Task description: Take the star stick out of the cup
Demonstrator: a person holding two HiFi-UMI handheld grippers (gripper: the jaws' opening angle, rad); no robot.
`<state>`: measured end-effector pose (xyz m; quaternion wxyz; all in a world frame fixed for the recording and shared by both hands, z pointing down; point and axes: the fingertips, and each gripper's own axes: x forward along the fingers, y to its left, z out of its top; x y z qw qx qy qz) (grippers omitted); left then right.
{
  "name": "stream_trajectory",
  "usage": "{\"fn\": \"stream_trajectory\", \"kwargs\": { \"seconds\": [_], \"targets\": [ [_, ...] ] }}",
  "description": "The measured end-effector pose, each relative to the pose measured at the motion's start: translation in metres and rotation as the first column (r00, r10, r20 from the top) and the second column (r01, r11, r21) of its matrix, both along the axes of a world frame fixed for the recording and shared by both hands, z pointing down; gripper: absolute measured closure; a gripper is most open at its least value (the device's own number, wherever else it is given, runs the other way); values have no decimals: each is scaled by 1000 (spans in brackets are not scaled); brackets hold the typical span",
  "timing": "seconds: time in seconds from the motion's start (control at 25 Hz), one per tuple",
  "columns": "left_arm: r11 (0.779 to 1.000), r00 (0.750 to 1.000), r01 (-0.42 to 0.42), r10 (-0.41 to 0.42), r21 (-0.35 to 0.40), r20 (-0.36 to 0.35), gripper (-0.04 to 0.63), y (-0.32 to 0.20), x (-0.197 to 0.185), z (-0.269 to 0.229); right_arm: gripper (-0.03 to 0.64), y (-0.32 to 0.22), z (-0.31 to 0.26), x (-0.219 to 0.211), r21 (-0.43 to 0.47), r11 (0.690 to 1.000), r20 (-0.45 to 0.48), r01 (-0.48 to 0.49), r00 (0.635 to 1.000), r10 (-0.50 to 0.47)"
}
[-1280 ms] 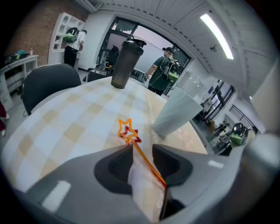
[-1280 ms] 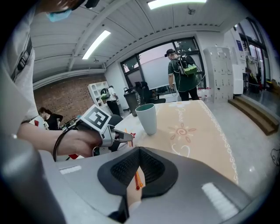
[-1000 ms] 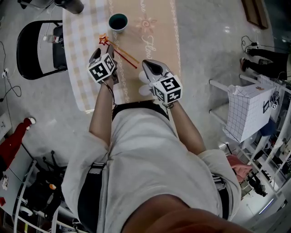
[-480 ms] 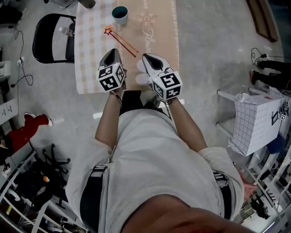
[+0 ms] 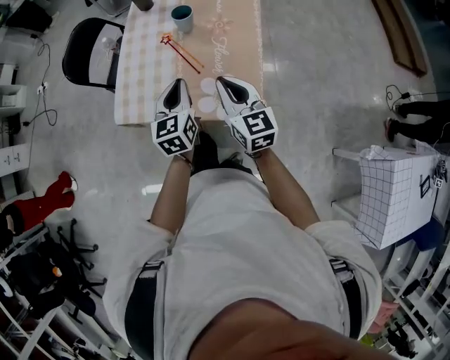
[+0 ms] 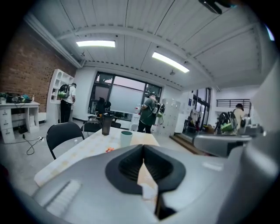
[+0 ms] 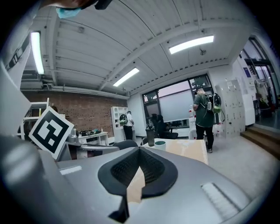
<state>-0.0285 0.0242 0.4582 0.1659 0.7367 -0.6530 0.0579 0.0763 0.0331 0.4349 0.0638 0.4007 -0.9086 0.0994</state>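
The star stick (image 5: pixel 179 53) lies flat on the table (image 5: pixel 140 84), near the teal cup (image 5: pixel 183 15) and outside it, its star end (image 5: pixel 166 39) toward the cup. My left gripper (image 5: pixel 176 90) hangs over the table's near edge, well short of the stick, jaws shut with nothing between them. My right gripper (image 5: pixel 228 86) is beside it, also shut and empty. In the left gripper view the closed jaws (image 6: pixel 143 151) point down the table toward the cup (image 6: pixel 126 138) and the small red stick (image 6: pixel 109 149). In the right gripper view the cup (image 7: pixel 159 144) stands beyond the closed jaws (image 7: pixel 140 153).
A dark tumbler (image 6: pixel 106 124) stands at the table's far end. A black chair (image 5: pixel 88 60) is on the left of the table. A white gridded box (image 5: pixel 390 190) sits on the floor at the right. People stand in the room's background.
Both grippers have drawn back from the middle of the table to its near edge. The left one has left the star stick, which stays on the table.
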Motion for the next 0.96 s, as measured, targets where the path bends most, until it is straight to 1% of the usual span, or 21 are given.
{"fn": "stream_trajectory", "kwargs": {
  "seconds": [0.2, 0.32, 0.44, 0.64, 0.76, 0.96],
  "targets": [
    [997, 996, -80, 80, 18, 48, 592, 29, 35, -13, 617, 23, -15, 12, 35, 999, 7, -7, 1000, 7],
    [995, 993, -90, 87, 42, 80, 592, 38, 40, -24, 617, 30, -22, 18, 41, 999, 33, -21, 999, 20],
    [993, 990, -96, 87, 71, 113, 592, 48, 49, -32, 617, 35, -27, 35, 37, 998, 58, -55, 997, 53],
    [986, 980, -161, 155, 40, 121, 592, 48, 73, -26, 617, 37, -26, 58, 40, 993, 56, -108, 993, 105],
    [979, 973, -202, 197, 29, 123, 592, 50, 84, -22, 617, 40, -16, 66, 10, 991, 63, -135, 989, 134],
    [971, 965, -238, 238, -10, 113, 592, 52, 88, -7, 617, 43, 7, 68, -87, 985, 87, -152, 983, 159]
  ]
}}
